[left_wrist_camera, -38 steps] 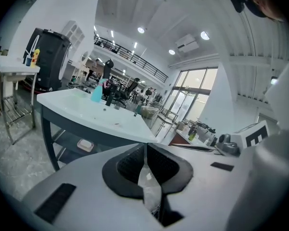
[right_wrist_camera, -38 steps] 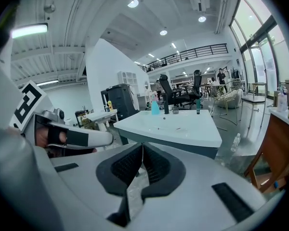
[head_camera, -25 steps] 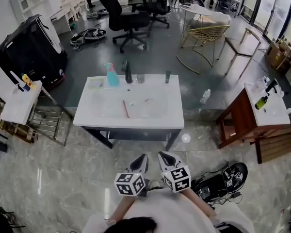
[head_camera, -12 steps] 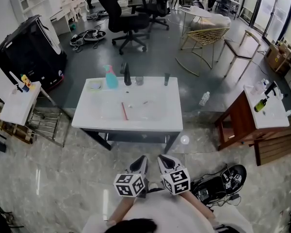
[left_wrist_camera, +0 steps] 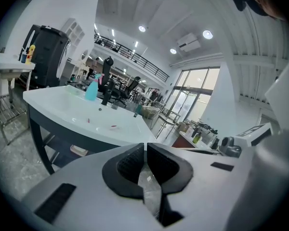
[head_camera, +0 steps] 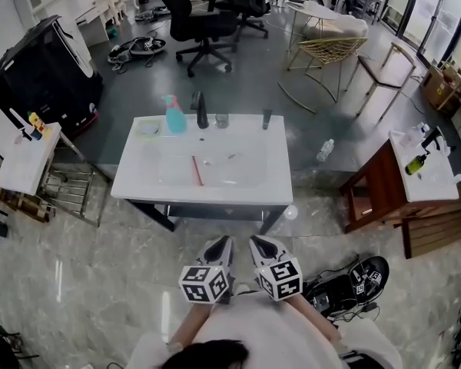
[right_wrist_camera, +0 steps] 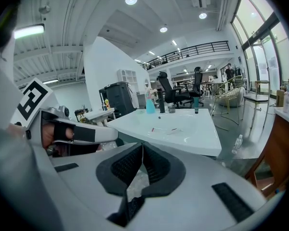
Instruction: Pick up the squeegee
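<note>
The squeegee (head_camera: 197, 171) is a thin red stick lying in the basin of the white sink table (head_camera: 200, 195), in the middle of the head view. Both grippers are held close to the person's body, well short of the table's near edge. My left gripper (head_camera: 223, 241) is shut with nothing between its pads (left_wrist_camera: 145, 144). Beside it, my right gripper (head_camera: 258, 243) is also shut and empty (right_wrist_camera: 142, 145). Both point toward the table.
A blue spray bottle (head_camera: 173, 116), black faucet (head_camera: 202, 111), glass (head_camera: 221, 120) and dark bottle (head_camera: 266, 119) line the table's far edge. A wooden side table (head_camera: 376, 191) stands right, a white stand (head_camera: 27, 160) left. Cables and a device (head_camera: 346, 287) lie on the floor.
The head view has shifted slightly, so the table sits a little higher in the frame. Both grippers stay shut in the same place.
</note>
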`<action>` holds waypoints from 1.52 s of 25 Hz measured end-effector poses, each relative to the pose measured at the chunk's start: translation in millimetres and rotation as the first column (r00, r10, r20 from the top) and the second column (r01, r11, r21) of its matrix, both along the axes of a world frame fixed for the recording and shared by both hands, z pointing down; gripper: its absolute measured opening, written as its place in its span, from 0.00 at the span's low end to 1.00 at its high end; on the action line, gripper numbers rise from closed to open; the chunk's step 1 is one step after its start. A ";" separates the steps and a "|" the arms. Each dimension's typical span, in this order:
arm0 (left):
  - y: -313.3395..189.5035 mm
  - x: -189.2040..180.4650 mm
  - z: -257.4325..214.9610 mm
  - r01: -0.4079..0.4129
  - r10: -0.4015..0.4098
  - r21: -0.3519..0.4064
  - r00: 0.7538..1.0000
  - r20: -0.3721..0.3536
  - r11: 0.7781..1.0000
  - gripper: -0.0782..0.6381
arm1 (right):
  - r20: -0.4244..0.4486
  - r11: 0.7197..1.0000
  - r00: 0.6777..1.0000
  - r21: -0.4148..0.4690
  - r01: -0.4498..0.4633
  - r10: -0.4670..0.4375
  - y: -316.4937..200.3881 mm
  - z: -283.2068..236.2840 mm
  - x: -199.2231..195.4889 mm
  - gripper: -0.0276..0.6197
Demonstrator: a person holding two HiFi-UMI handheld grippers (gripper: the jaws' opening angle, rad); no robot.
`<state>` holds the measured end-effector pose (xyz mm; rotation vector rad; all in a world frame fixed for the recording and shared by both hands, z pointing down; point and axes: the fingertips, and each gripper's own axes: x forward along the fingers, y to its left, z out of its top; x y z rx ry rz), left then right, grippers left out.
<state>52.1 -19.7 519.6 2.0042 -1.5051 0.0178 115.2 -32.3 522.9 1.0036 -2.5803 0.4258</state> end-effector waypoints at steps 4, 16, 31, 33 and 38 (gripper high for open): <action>-14.5 -10.7 4.7 0.003 -0.003 -0.011 1.000 -0.005 1.000 0.16 | 0.006 1.000 1.000 -0.010 0.000 0.000 -15.6 3.0 -9.2 0.09; -92.6 -55.4 3.8 -0.043 0.043 -0.026 0.999 -0.001 0.999 0.16 | 0.012 0.999 1.000 -0.030 0.018 -0.018 -84.4 1.4 -62.3 0.09; -175.2 -137.9 10.3 -0.064 0.064 -0.030 0.998 0.020 0.998 0.16 | -0.002 0.999 1.000 -0.035 0.024 -0.024 -162.7 11.9 -135.6 0.09; -184.0 -148.7 11.2 -0.060 0.061 -0.027 0.998 0.023 0.998 0.16 | 0.012 0.999 0.999 -0.021 0.038 -0.038 -172.3 9.2 -146.1 0.09; -205.6 -172.5 13.0 -0.052 0.053 -0.023 0.998 0.028 0.998 0.16 | 0.048 1.000 0.998 -0.007 0.030 -0.030 -192.1 3.3 -166.0 0.09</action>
